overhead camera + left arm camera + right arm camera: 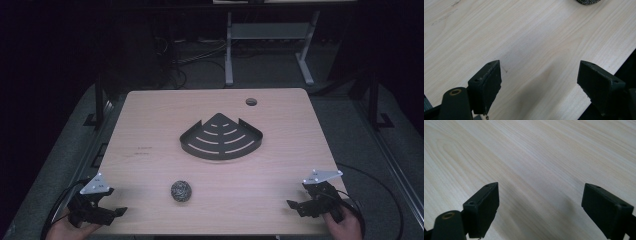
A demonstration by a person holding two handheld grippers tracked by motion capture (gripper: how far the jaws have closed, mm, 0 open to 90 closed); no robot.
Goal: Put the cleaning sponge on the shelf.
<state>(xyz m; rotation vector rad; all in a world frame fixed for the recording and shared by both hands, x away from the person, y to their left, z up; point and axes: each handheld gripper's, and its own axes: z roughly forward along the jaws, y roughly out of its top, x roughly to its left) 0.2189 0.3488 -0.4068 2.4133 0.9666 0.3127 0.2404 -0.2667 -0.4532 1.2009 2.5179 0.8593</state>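
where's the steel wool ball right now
In the high view the steel wool ball sits on the table near its front edge, left of centre, in front of the dark corner shelf tray and closer to the left gripper.

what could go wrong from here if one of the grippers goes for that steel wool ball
The steel wool ball is round and sits loose on the bare table, so a jaw that nudges it may roll it away, perhaps toward the near edge. The left gripper and right gripper, both open, rest by that edge. The corner shelf has a raised rim that the ball could catch on.
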